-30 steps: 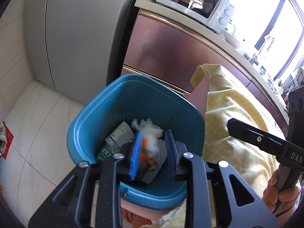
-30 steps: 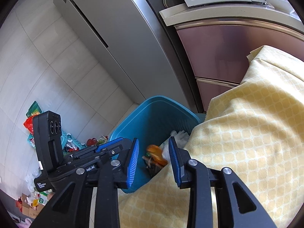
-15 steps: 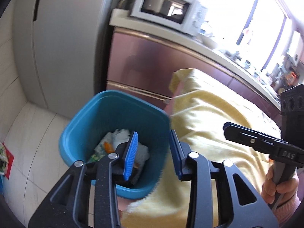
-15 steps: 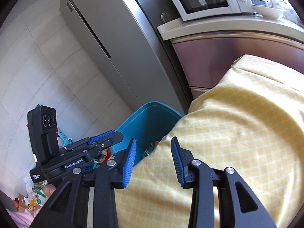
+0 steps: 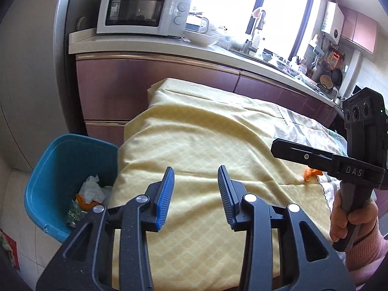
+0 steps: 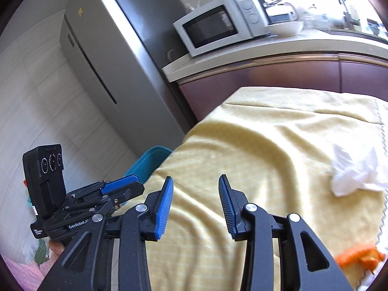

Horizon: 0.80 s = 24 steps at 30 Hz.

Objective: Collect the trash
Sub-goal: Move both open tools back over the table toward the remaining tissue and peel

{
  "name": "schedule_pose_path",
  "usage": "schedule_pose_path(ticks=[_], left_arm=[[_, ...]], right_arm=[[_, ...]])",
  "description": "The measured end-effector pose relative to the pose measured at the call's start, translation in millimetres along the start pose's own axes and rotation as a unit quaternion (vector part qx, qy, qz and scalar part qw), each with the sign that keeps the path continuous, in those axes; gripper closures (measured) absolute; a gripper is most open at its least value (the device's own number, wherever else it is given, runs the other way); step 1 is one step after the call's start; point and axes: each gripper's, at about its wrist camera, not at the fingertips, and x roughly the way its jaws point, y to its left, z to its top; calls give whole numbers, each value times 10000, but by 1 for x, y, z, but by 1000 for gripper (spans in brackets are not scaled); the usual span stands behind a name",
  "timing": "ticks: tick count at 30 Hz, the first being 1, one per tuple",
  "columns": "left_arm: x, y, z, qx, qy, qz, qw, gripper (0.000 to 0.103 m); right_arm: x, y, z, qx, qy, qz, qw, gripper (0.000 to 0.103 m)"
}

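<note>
A blue trash bin stands on the floor at the table's left end, holding white tissue, orange peel and a wrapper; its rim shows in the right wrist view. My left gripper is open and empty above the yellow tablecloth. My right gripper is open and empty over the cloth. A crumpled white tissue and orange peel lie on the table to its right. Orange peel also shows in the left wrist view.
A microwave and a white bowl sit on the counter over purple cabinets. A grey fridge stands left of the bin. Litter lies on the floor at the left.
Both grippers have risen and swung right from over the bin to above the table. Their jaws have stayed open and empty.
</note>
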Motion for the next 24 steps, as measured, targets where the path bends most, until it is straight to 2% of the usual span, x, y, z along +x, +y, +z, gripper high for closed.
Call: schedule_pose_path(ticks=[9,17,21,24], left_arm=[[20,-62,0,431,155,-307,9985,64],[42,-92,-1,660,362,-570,9955,63],[55,-112,-4,760,532,-883,9918,61],[66,-128,-6,850,676,-1092,9881,60]], right_arm=[[-44,-48,-16,389,-253,-416,9981,66],[-68,-80,-17,590,-488,-733,9944,61],[-79,-99,-14,698,-554,-966,9913,60],[-87,-116,-11,833,-630,-1121,9882,55]])
